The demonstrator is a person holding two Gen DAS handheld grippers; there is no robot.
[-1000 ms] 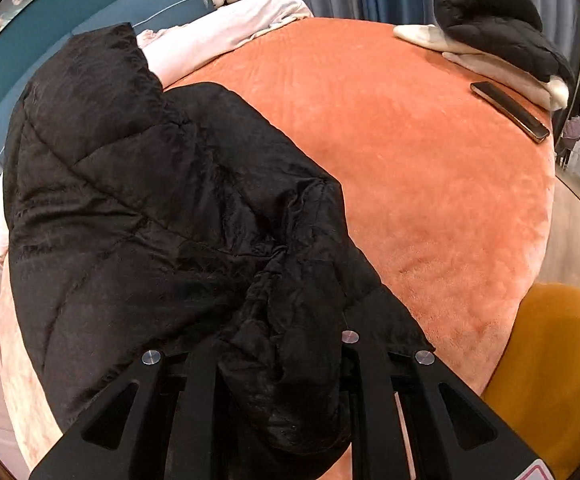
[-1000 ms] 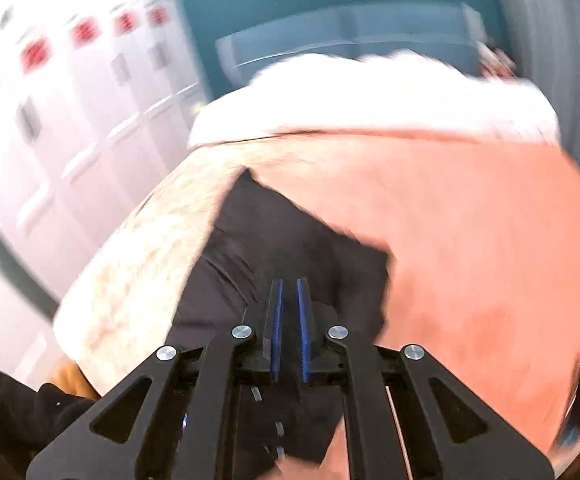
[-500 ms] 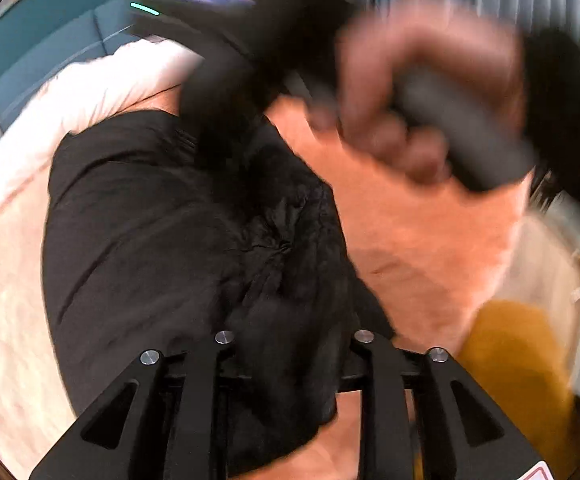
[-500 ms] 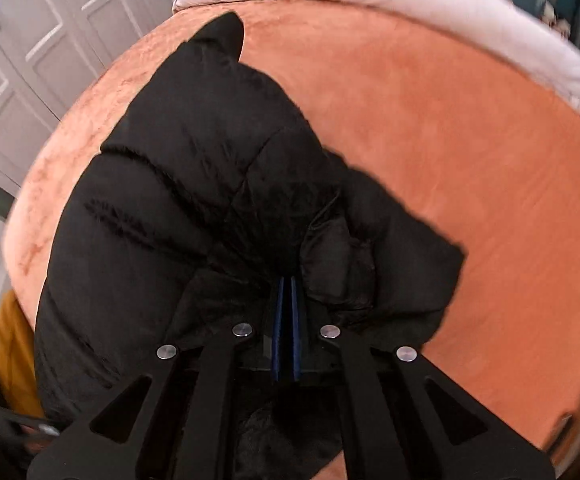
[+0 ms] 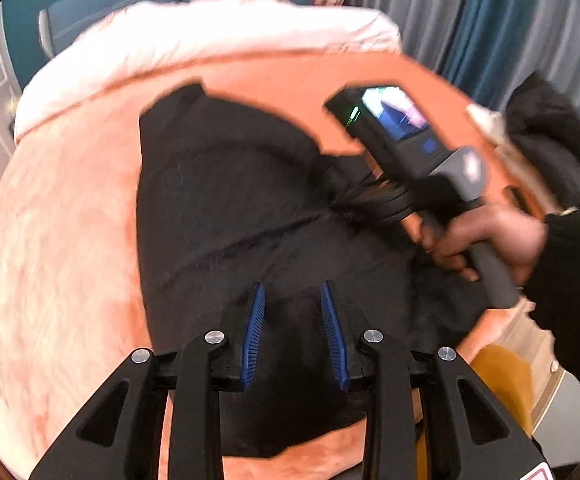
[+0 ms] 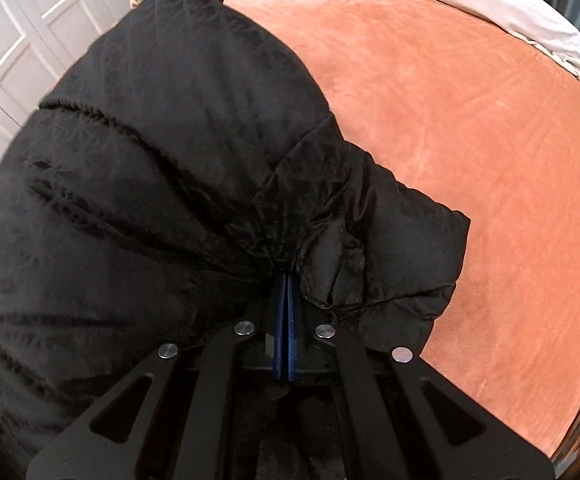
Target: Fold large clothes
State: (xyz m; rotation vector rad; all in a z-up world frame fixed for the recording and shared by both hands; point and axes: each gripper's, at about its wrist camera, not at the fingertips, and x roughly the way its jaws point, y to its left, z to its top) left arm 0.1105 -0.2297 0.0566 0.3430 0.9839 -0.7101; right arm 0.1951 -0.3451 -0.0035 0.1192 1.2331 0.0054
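Left tongs [image 5: 293, 300]: part-way apart, their blue pads bare; the jaws have just been opening, and nothing is pinched between them. They hang over the near part of the black jacket [image 5: 226, 208].
Right tongs [image 6: 285, 280]: closed tight, blue pads together, nipping a gathered fold of the jacket's thin black cloth at the tips. In the left wrist view these tongs [image 5: 342, 204] press down into the jacket's right side, the body blurred, a lit screen on top.
Hand [image 5: 490, 236]: grips the grey handle of the right tongs, a black sleeve [image 5: 570, 280] behind it.
Jacket: quilted, puffy, spread on the bed [image 6: 470, 100], lying toward its left side; a bunched flap sticks out to the right beside the right tongs.
Bed: covered with an orange plush blanket, bare to the right of the jacket.
White duvet [image 5: 194, 36]: rolled along the far edge of the bed.
Other clothes [image 5: 542, 132]: a dark heap at the far right edge.
Curtains [image 5: 470, 12]: blue and grey, far right.
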